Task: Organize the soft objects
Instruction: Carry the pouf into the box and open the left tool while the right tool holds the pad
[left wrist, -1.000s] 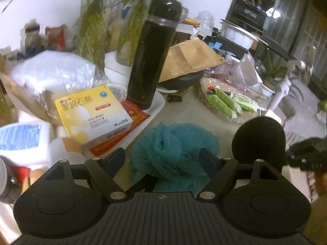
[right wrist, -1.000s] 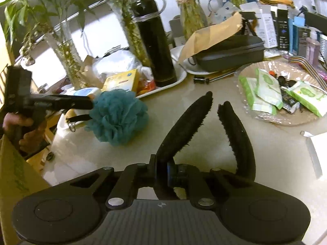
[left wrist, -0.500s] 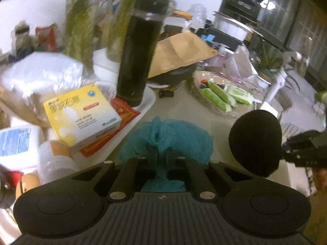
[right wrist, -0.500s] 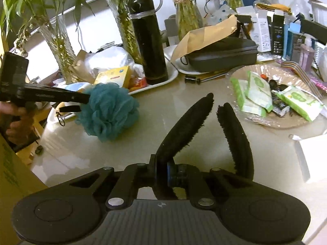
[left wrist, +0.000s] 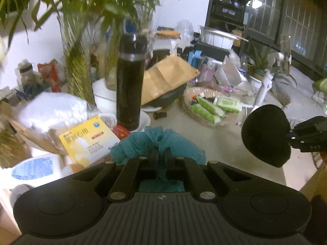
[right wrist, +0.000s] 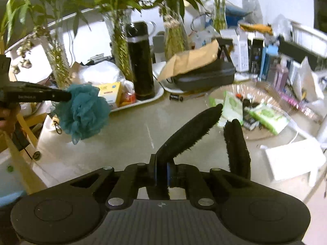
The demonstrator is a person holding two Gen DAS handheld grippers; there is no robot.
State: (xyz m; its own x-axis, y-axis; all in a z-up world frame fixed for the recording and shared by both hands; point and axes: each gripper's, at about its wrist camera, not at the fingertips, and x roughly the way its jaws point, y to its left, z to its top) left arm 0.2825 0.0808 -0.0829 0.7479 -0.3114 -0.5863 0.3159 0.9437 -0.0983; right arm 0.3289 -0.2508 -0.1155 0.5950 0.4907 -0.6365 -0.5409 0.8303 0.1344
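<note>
The flask (right wrist: 141, 61) stands on a tray (right wrist: 157, 95), the box (right wrist: 109, 94) to its left, the dish of packets (right wrist: 263, 130) right.

Left hand-held gripper (left wrist: 161, 155) clamped tight, right hand-held gripper (right wrist: 161, 168) clamped tight

Hidden: yellow box (left wrist: 90, 140) print blurred | teal loofah (left wrist: 157, 143) lower half behind gripper body | hand (right wrist: 7, 115) edge-cropped
</note>
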